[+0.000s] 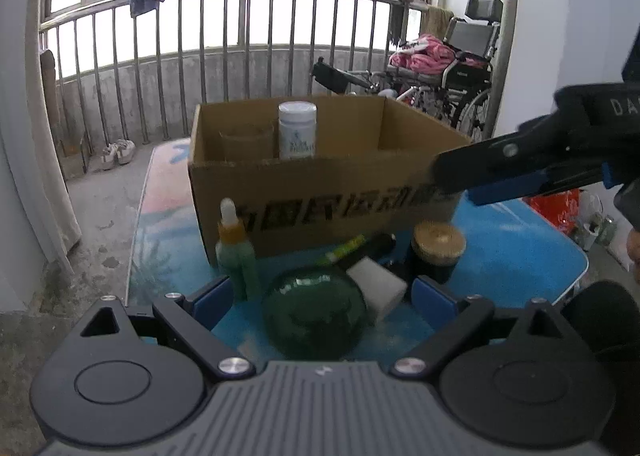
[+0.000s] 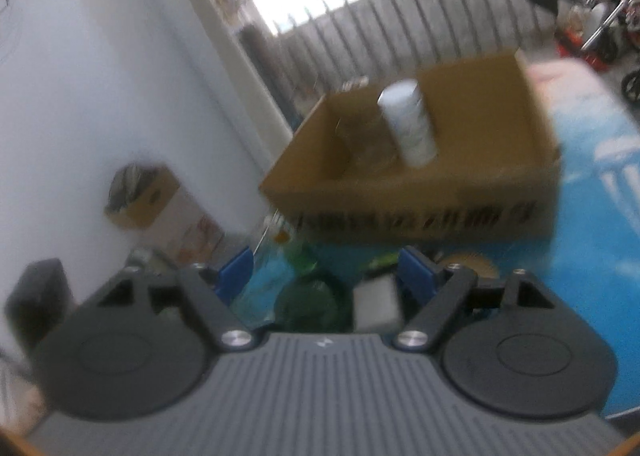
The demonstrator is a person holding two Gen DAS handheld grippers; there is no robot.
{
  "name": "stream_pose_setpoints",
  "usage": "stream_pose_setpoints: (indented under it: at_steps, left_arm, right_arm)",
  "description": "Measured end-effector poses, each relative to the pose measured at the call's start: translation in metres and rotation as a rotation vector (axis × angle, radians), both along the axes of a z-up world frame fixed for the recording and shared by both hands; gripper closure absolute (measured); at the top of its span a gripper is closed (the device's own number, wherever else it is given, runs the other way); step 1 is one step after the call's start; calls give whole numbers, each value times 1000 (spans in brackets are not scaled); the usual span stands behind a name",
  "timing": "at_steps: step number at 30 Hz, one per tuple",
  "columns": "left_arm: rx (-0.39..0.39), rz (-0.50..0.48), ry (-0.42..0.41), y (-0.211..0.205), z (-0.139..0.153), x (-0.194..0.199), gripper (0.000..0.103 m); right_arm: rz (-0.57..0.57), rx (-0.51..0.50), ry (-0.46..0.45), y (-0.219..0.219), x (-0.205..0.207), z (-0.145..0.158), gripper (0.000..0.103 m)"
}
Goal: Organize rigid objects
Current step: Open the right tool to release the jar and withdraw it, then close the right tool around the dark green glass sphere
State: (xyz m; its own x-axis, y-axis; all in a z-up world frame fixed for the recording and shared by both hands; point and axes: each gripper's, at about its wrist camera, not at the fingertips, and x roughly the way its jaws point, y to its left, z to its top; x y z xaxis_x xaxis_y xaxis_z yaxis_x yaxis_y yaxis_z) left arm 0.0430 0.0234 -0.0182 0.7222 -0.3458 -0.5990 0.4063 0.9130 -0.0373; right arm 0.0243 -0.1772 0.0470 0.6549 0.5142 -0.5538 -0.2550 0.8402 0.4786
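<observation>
An open cardboard box (image 1: pixel 320 176) (image 2: pixel 420 184) stands on the blue table (image 1: pixel 520 252). Upright inside it are a white bottle (image 1: pixel 297 130) (image 2: pixel 408 124) and a clear jar (image 1: pixel 246 140). In front of the box sit a green dropper bottle (image 1: pixel 236 252), a dark green glass ball (image 1: pixel 316 314) (image 2: pixel 308 304), a white block (image 1: pixel 378 286) (image 2: pixel 376 304), a cork-lidded dark jar (image 1: pixel 438 252) and a black pen (image 1: pixel 360 246). My left gripper (image 1: pixel 323 300) is open, its blue pads on either side of the ball and block without touching them. My right gripper (image 2: pixel 326 272) is open above the same cluster; it also reaches in from the right at the box's near corner (image 1: pixel 456 184).
The table's left edge (image 1: pixel 138 224) drops to a concrete floor. A metal railing (image 1: pixel 240 56) and a wheelchair (image 1: pixel 460 68) stand behind the box. On the floor lie a small carton (image 2: pixel 140 196) and an orange bag (image 1: pixel 554 208). The right wrist view is blurred.
</observation>
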Motion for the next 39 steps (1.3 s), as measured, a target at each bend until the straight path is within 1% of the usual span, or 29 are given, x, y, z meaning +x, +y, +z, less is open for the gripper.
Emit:
stream_pose_setpoints:
  at_steps: [2, 5, 7, 9, 10, 12, 15, 16, 19, 22, 24, 31, 39]
  left_arm:
    - [7, -2, 5, 0, -8, 0, 7]
    - [47, -6, -1, -6, -19, -1, 8]
    - [60, -11, 2, -6, -25, 1, 11]
    - [69, -19, 5, -6, -31, 3, 14]
    - [75, -24, 6, -6, -33, 4, 16]
    - [75, -32, 11, -6, -37, 8, 20]
    - [78, -43, 23, -6, -41, 11, 25]
    - [81, -50, 30, -7, -43, 14, 25]
    - [57, -64, 47, -5, -45, 17, 27]
    - [57, -75, 41, -4, -47, 16, 27]
    - [47, -79, 43, -2, -47, 16, 26]
    - [37, -77, 45, -2, -47, 15, 27]
    - [11, -58, 64, 7, -44, 4, 27]
  right_arm:
    - [29, -11, 15, 17, -2, -8, 23]
    - [57, -48, 24, 38, 2, -16, 24]
    - [74, -64, 28, 48, 7, -17, 25]
    - [87, -83, 35, 56, 13, -21, 32]
    - [93, -96, 42, 61, 17, -24, 34]
    - [101, -119, 53, 65, 23, -27, 42]
    - [115, -137, 70, 71, 33, -33, 49]
    - [119, -145, 76, 74, 36, -35, 49]
    - [125, -177, 91, 79, 45, -42, 49]
    - [131, -193, 112, 84, 52, -49, 49]
    - [132, -220, 113, 88, 55, -51, 48]
    - [149, -266, 110, 97, 56, -51, 45]
    - [167, -236, 119, 98, 49, -51, 45]
